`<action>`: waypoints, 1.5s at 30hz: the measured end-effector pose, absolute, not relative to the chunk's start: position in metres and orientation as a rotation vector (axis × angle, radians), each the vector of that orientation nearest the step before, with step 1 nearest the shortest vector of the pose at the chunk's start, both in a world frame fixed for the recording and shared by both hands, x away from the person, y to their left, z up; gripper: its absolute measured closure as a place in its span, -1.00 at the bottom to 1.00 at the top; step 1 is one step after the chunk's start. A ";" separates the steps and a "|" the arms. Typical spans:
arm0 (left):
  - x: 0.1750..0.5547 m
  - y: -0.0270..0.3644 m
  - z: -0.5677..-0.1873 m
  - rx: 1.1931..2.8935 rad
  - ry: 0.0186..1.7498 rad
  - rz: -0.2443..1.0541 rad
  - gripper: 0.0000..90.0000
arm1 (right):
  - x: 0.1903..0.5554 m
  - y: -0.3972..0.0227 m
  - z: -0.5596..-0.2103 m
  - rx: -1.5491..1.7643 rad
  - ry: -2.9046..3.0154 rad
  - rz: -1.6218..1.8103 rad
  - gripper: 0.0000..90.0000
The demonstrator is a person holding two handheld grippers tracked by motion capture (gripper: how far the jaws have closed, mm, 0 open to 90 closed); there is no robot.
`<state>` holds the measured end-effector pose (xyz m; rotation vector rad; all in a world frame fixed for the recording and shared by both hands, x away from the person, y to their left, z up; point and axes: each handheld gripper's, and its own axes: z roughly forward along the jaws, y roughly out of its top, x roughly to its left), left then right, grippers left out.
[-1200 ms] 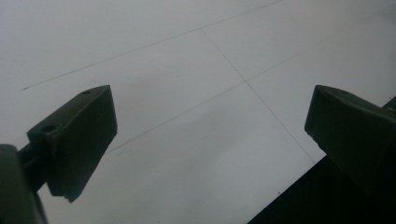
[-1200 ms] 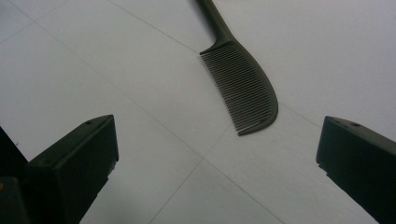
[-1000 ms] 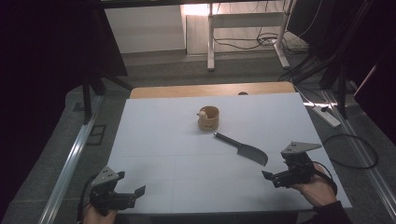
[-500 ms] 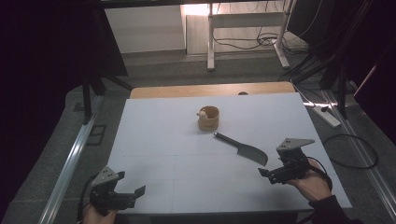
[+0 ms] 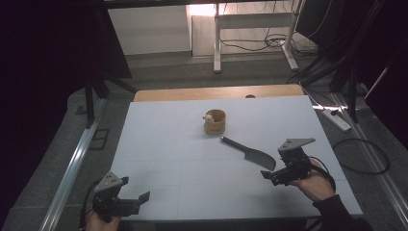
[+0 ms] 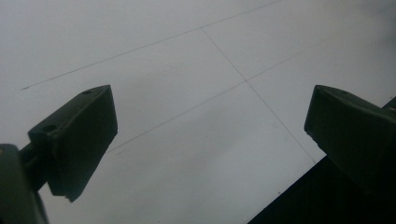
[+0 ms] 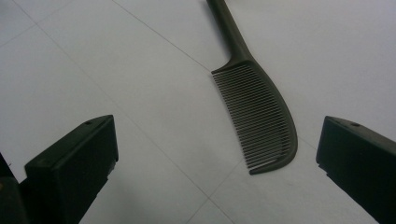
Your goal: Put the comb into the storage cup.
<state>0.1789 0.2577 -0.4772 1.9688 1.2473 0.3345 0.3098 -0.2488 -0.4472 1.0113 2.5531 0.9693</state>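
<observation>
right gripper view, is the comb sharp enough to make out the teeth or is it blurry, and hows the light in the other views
Right gripper view: the comb is sharp, its teeth distinct; the near jaws are softer. Left gripper view: even, dim light on the white table, dark corner at lower right. High view: table lit, surroundings mostly dark, with a bright patch at the top.

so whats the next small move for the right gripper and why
Probably ease the right gripper forward and down over the comb: its jaws stand wide open, and the comb lies flat on the white table just ahead of them, untouched.
</observation>
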 end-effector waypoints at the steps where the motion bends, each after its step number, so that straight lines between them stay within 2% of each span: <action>1: 0.179 0.258 -0.477 1.970 1.247 0.334 -0.93 | 0.310 -0.248 -0.447 1.016 2.555 0.968 -1.00; 45: 0.180 0.258 -0.477 1.978 1.242 0.326 -0.92 | 0.360 -0.209 -0.451 1.049 2.592 0.834 -1.00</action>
